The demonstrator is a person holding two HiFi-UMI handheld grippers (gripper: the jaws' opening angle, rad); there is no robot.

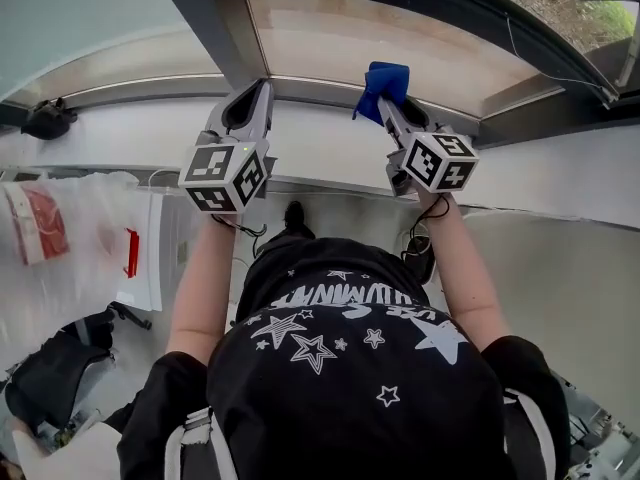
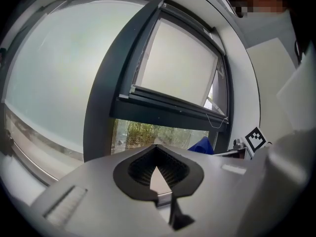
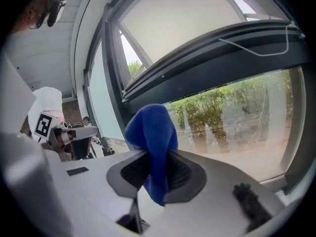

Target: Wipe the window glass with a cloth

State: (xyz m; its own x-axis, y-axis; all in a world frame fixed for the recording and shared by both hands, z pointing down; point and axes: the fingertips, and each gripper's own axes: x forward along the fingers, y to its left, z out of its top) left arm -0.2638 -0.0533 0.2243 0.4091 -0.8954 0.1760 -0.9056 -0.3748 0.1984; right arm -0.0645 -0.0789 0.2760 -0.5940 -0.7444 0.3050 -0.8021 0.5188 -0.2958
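blue cloth pinched in the right tongs, raised near the lower edge of the window glass, left tongs closed on nothing just beside, white sill below both, dark frame post dividing the panes, white plastic bag far left

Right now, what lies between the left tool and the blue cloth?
In the head view, only bare window frame separates left tool and blue cloth.
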